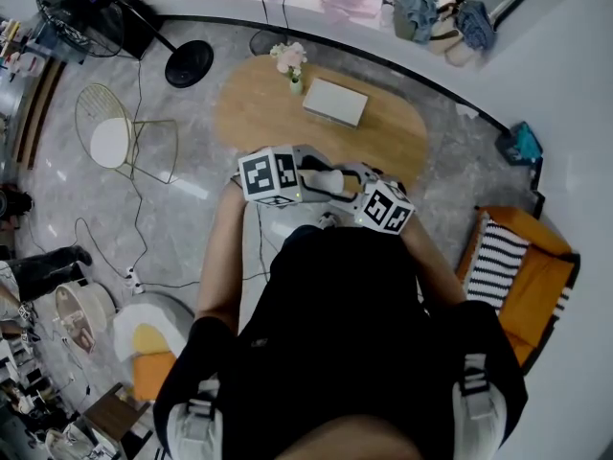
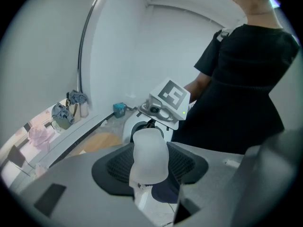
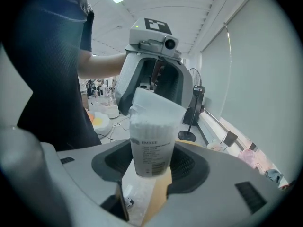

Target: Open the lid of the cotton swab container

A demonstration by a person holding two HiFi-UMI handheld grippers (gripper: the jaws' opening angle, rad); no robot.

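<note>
The cotton swab container (image 3: 151,145) is a clear tub packed with white swabs, with a printed label. It stands upright between the pads of my right gripper (image 3: 150,163), which is shut on its body. Its frosted white lid (image 3: 155,105) sits tilted at the top, lifted along one side. In the left gripper view the lid (image 2: 149,156) fills the gap between the pads of my left gripper (image 2: 150,168), which is shut on it. In the head view both grippers meet close to the person's chest, left gripper (image 1: 308,174) and right gripper (image 1: 337,195), with the container (image 1: 326,182) between them.
An oval wooden table (image 1: 259,113) lies ahead, bearing a white box (image 1: 335,102) and a small flower vase (image 1: 292,65). A wire chair (image 1: 113,138) and a fan base (image 1: 189,62) stand to the left. An orange seat with a striped cushion (image 1: 498,262) is on the right.
</note>
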